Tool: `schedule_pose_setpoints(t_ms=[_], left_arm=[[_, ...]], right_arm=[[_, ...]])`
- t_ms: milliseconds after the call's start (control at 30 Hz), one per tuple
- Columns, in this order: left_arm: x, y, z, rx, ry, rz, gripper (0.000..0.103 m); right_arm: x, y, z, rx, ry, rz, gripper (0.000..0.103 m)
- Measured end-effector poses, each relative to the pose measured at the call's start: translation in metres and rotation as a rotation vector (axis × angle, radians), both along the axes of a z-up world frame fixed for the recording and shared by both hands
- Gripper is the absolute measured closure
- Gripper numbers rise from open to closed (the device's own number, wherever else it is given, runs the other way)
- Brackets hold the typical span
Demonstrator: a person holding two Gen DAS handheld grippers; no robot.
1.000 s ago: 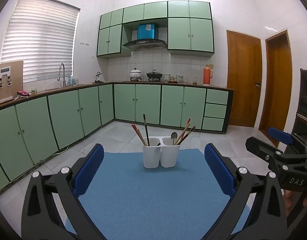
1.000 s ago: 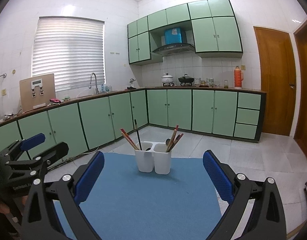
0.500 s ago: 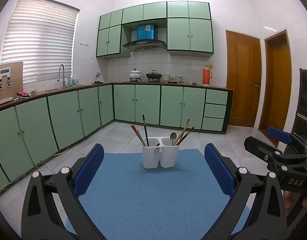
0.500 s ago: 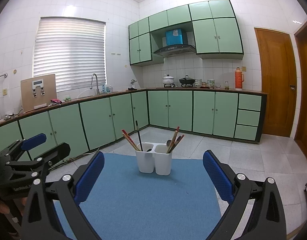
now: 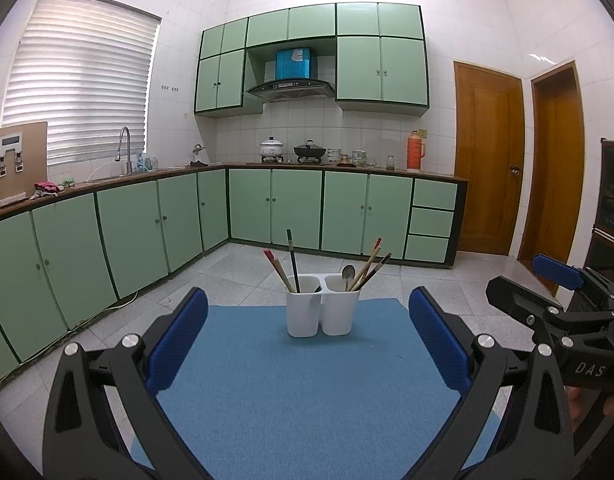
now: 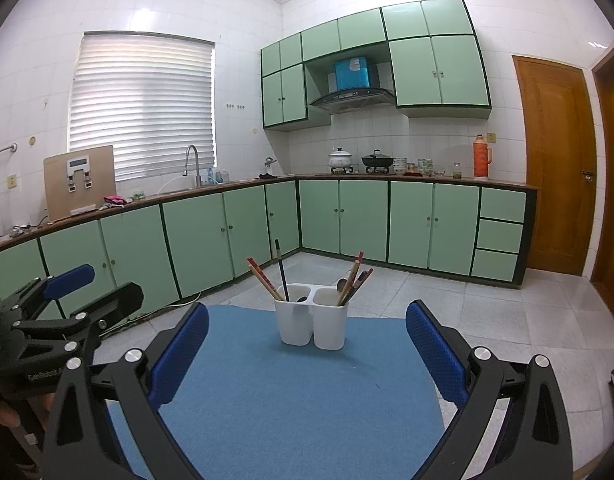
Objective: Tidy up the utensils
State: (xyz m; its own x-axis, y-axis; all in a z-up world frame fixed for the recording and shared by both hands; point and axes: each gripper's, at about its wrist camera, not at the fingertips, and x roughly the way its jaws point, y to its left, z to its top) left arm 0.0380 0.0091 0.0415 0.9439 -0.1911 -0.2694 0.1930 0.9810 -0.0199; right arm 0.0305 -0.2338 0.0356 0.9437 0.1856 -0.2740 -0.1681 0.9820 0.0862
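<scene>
Two pots of sticks, both grippers empty

Sitting near the far edge of the blue mat (image 5: 307, 392) on the desk: white twin-cup holder (image 5: 322, 307), two rounded compartments joined side by side, smooth and glossy, probably plastic or glazed ceramic, can't tell which. Left cup holds a pair of light chopsticks with red tips (image 5: 278, 270) plus one dark chopstick (image 5: 293, 260) standing nearly upright. Right cup holds a metal spoon (image 5: 348, 273), bowl end up, and a fan of mixed chopsticks (image 5: 370, 264) leaning right.

Left gripper (image 5: 307, 340) spread wide, nothing between the fingers, well short of the holder. Right gripper (image 6: 307, 344) same deal: wide open, empty, hanging back over the mat.

Handling guesses: chopsticks thin, stiff, very light, likely lacquered and slick, so prone to pivoting or sliding out of a loose pinch. Best bet looks like grabbing the exposed upper shaft, a bit below the tip, and lifting straight along the stick. Spoon heavier and slippery; pinch at the neck just under the bowl. Holder looks light enough to tip if a stick drags on the rim. Mat looks felt-like, decent friction.
</scene>
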Motion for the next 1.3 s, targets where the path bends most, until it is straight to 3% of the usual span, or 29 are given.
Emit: schedule_pose_setpoints(t_ms=[1300], left_arm=[[0.0015,0.0015,0.0021,0.008,0.004,0.007,0.005]], right_arm=[[0.0006,-0.0015,0.0007,-0.001,0.003,0.002,0.006]])
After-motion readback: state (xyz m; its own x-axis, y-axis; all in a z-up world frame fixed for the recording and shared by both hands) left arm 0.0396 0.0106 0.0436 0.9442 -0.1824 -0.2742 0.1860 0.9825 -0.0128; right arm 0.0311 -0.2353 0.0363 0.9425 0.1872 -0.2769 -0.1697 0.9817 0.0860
